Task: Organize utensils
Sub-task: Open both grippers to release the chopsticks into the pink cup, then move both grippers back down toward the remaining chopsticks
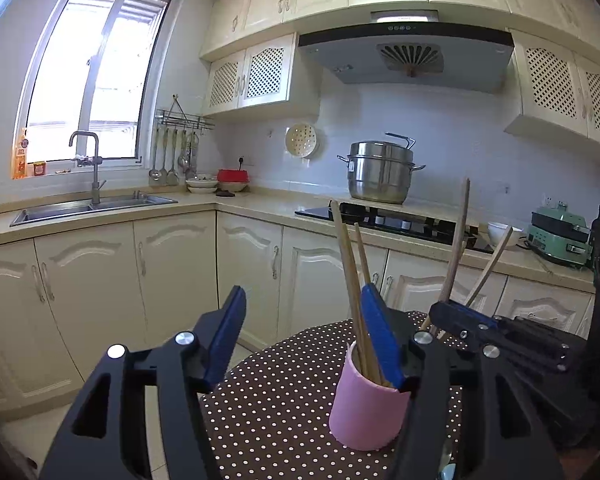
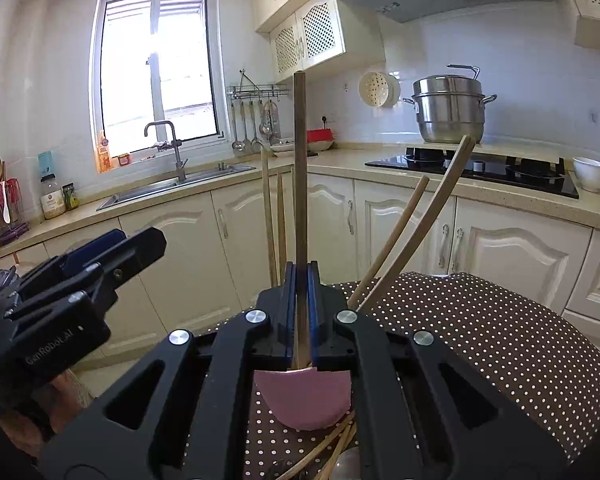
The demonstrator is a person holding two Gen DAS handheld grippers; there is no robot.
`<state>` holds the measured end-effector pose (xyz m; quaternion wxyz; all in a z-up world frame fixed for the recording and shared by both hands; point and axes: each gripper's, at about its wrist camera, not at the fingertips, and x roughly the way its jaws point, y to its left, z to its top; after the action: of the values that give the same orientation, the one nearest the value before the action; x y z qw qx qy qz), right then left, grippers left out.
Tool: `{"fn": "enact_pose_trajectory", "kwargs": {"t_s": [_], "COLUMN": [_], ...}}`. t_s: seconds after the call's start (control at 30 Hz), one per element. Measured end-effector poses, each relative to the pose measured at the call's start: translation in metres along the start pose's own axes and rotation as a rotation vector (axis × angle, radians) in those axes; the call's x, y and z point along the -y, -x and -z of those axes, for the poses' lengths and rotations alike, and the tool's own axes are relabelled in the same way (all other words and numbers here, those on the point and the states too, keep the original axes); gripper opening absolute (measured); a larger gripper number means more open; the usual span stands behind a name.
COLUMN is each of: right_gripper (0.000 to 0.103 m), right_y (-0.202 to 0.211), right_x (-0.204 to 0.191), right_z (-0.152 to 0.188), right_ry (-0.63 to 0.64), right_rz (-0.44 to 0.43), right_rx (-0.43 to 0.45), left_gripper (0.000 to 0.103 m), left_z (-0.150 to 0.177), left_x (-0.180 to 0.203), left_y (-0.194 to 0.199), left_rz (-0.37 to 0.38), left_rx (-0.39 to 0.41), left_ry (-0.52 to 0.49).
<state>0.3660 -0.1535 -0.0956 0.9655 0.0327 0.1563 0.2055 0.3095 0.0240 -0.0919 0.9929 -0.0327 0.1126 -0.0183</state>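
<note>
A pink cup (image 1: 366, 408) stands on the dotted brown tablecloth (image 1: 276, 400) with wooden chopsticks (image 1: 350, 276) upright in it. My left gripper (image 1: 304, 320) is open, its right finger against the cup's rim side. My right gripper (image 2: 300, 280) is shut on a single wooden chopstick (image 2: 300, 168), held upright just above the pink cup (image 2: 308, 400). More chopsticks (image 2: 412, 224) lean right out of the cup, and several lie loose on the cloth (image 2: 332, 452). The right gripper also shows in the left wrist view (image 1: 460, 316).
The table (image 2: 500, 340) stands before cream cabinets. Behind are a counter with a sink (image 1: 92, 204), a stove (image 1: 392, 220) with a steel pot (image 1: 380, 172), a white bowl (image 2: 590, 174) and a green appliance (image 1: 560, 236).
</note>
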Motion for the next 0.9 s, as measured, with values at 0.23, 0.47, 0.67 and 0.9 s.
{"fn": "enact_pose_trajectory", "kwargs": {"t_s": [0.23,0.47,0.67,0.9], "right_gripper": [0.007,0.051,0.055,0.060], "right_y": [0.004,0.021,0.041,0.073], "right_x": [0.005,0.001,-0.002,-0.007], "right_z": [0.001,-0.003,-0.008,-0.010], "right_ry": [-0.038,-0.043,-0.043,-0.044], "right_rz": [0.001,0.017,0.019,0.023], "right_rx": [-0.004,0.022,0.058,0.097], "left_gripper": [0.062,0.066,0.070,0.074], "left_z": [-0.004,-0.007,-0.013,-0.019], "left_x": [-0.002,-0.003,-0.003,0.007], "left_y": [0.010,0.027,0.047,0.072], "left_rz": [-0.009,-0.023,-0.042,-0.042], "left_rx": [-0.013,-0.001,0.032,0.065], "left_ry": [-0.010,-0.019,-0.019,-0.041]}}
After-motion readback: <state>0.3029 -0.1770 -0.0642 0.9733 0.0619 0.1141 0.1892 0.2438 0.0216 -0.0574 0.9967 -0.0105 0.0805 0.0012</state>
